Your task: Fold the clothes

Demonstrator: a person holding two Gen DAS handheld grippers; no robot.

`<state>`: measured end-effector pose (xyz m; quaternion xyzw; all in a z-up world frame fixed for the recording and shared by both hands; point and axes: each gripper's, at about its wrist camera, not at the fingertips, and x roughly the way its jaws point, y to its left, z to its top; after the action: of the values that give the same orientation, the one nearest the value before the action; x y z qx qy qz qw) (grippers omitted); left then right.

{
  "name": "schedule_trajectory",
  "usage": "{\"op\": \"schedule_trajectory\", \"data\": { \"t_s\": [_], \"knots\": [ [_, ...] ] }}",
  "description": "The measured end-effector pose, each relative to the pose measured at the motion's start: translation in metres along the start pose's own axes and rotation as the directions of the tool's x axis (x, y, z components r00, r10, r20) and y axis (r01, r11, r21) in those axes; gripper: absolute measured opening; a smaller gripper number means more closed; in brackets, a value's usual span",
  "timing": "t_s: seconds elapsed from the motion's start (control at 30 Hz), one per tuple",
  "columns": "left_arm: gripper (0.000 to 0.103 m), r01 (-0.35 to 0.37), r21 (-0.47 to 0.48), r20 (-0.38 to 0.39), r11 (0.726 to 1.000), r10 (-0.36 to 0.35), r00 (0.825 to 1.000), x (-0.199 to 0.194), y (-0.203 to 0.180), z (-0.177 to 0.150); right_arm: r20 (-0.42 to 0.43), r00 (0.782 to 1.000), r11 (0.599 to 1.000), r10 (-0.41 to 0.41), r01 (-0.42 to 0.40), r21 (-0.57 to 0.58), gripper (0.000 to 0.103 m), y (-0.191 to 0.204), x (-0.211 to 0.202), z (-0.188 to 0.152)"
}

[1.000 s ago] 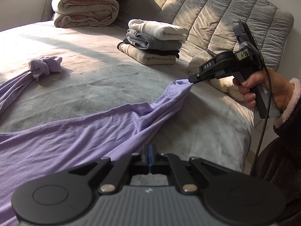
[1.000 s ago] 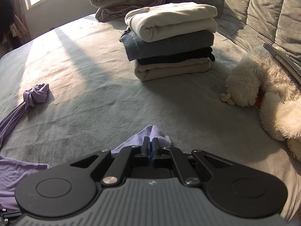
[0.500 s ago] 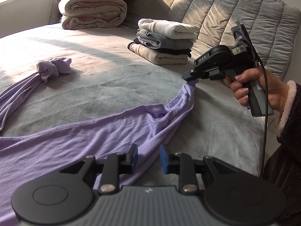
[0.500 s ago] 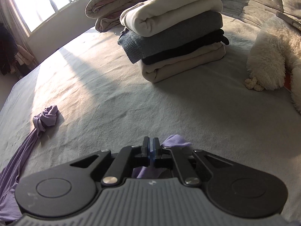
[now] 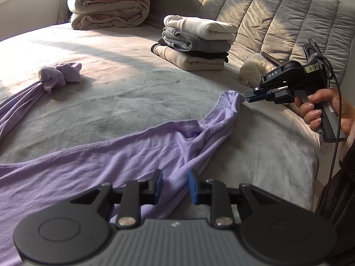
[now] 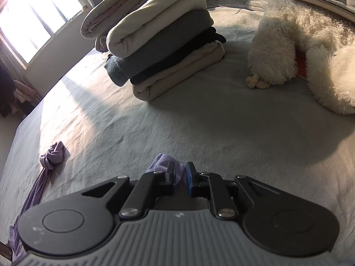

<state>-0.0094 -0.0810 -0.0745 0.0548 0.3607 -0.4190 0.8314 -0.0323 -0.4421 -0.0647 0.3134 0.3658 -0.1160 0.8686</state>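
Plainly, the purple garment (image 5: 124,155) was thin, light and limp: it lay rumpled across the lower left of the left wrist view on the grey bed cover (image 5: 133,93), one sleeve trailing to a knotted end (image 5: 58,75) at the left. Such cloth would likely drape and slide, so a hem, cuff or seam edge seemed the best place to take hold.

At the bottom of that view the left gripper (image 5: 174,186) had its fingers spread, pressing nothing, with purple fabric lying under and between them. The right gripper (image 5: 245,96), held in a hand (image 5: 321,110) at the right of the frame, sat at the bunched tip of the other sleeve (image 5: 230,98); its jaws were opening, and in the right wrist view that purple tip showed between the fingers (image 6: 170,174), no longer clearly pinched.

No box or basket showed. A stack of folded clothes (image 5: 197,42) stood in the upper middle, a rolled quilt (image 5: 108,11) at upper left, and a white fluffy toy (image 6: 306,51) just right of the stack.
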Motion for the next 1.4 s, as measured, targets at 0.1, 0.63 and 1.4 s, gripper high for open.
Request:
{"op": "schedule_trajectory", "data": {
  "t_s": [0.1, 0.63, 1.4],
  "knots": [
    [0.021, -0.013, 0.020, 0.002, 1.000, 0.013, 1.000, 0.001, -0.005, -0.002, -0.033, 0.997, 0.993, 0.075, -0.072, 0.092, 0.019, -0.009, 0.004, -0.002],
    [0.003, -0.050, 0.136, 0.052, 0.989, 0.043, 0.998, -0.021, -0.024, -0.009, 0.064, 0.993, 0.978, 0.102, -0.112, 0.178, 0.005, -0.013, -0.013, -0.005],
    [0.019, 0.006, 0.022, 0.031, 1.000, -0.006, 1.000, -0.015, -0.031, 0.031, 0.030, 0.986, 0.972, 0.165, -0.168, 0.164, 0.032, -0.031, 0.007, -0.010]
  ]
}}
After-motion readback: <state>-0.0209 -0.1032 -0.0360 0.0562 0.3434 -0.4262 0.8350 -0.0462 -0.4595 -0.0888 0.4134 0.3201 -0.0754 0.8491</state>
